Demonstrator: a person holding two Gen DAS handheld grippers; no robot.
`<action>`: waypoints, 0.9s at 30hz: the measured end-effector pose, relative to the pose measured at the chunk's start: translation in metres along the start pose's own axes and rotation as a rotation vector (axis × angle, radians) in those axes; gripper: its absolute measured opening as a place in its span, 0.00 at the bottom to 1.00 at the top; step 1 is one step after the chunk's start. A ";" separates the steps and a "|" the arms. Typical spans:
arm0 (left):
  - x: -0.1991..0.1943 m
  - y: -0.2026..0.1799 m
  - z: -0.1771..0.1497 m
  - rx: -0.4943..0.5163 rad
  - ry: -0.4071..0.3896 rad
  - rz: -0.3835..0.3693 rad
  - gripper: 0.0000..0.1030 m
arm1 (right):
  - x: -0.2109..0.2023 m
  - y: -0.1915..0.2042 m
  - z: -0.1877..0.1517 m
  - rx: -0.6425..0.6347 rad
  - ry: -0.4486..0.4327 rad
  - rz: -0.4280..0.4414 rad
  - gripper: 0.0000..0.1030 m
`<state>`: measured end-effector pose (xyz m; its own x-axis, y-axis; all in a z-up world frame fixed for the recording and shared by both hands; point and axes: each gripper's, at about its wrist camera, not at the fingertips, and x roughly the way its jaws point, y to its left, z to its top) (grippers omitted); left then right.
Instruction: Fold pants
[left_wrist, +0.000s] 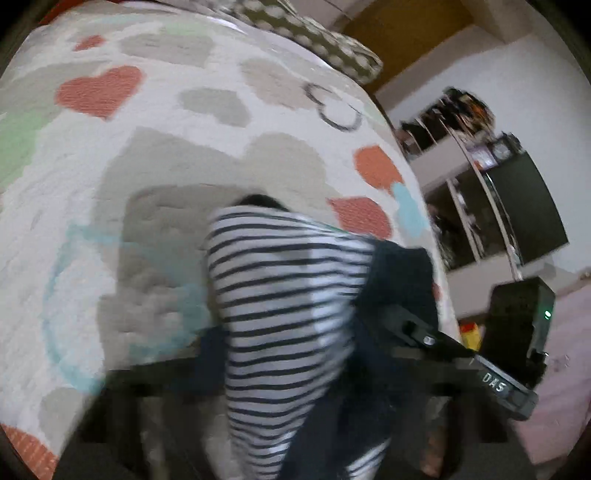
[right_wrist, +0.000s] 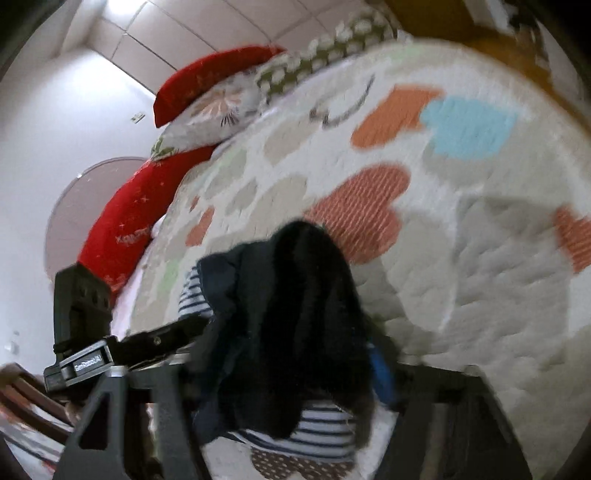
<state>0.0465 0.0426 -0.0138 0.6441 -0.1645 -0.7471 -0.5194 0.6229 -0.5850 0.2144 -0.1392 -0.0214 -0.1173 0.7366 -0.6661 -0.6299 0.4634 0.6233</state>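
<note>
The pants (left_wrist: 288, 306) are white with thin dark stripes and have a dark navy part (left_wrist: 399, 273). They hang bunched above a heart-patterned bedspread (left_wrist: 192, 122). My left gripper (left_wrist: 291, 398) is shut on the striped cloth, its fingers mostly hidden by the fabric. In the right wrist view the dark navy cloth (right_wrist: 291, 317) drapes over my right gripper (right_wrist: 295, 398), which is shut on it, with striped cloth (right_wrist: 321, 428) showing beneath. The other gripper shows in each view, in the left wrist view (left_wrist: 461, 350) and in the right wrist view (right_wrist: 122, 350). Both views are motion-blurred.
Red pillows (right_wrist: 125, 225) and a floral pillow (right_wrist: 214, 114) lie along the bed's far side. A dotted cushion (left_wrist: 314, 37) sits at the bed's head. A shelf with a dark screen (left_wrist: 517, 206) stands by the wall beyond the bed edge.
</note>
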 end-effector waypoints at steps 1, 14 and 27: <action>-0.003 -0.004 0.001 0.009 -0.013 0.010 0.37 | 0.002 -0.001 0.001 0.010 0.007 0.008 0.42; -0.031 -0.001 0.049 -0.017 -0.128 0.181 0.41 | 0.017 0.022 0.049 -0.038 -0.035 -0.099 0.45; -0.105 -0.197 -0.015 0.314 -0.541 0.157 0.75 | -0.209 -0.020 -0.064 -0.095 -0.344 -0.376 0.52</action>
<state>0.0728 -0.0741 0.1755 0.8083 0.3048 -0.5037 -0.4944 0.8160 -0.2995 0.2023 -0.3341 0.0786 0.3796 0.6544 -0.6540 -0.6490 0.6921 0.3158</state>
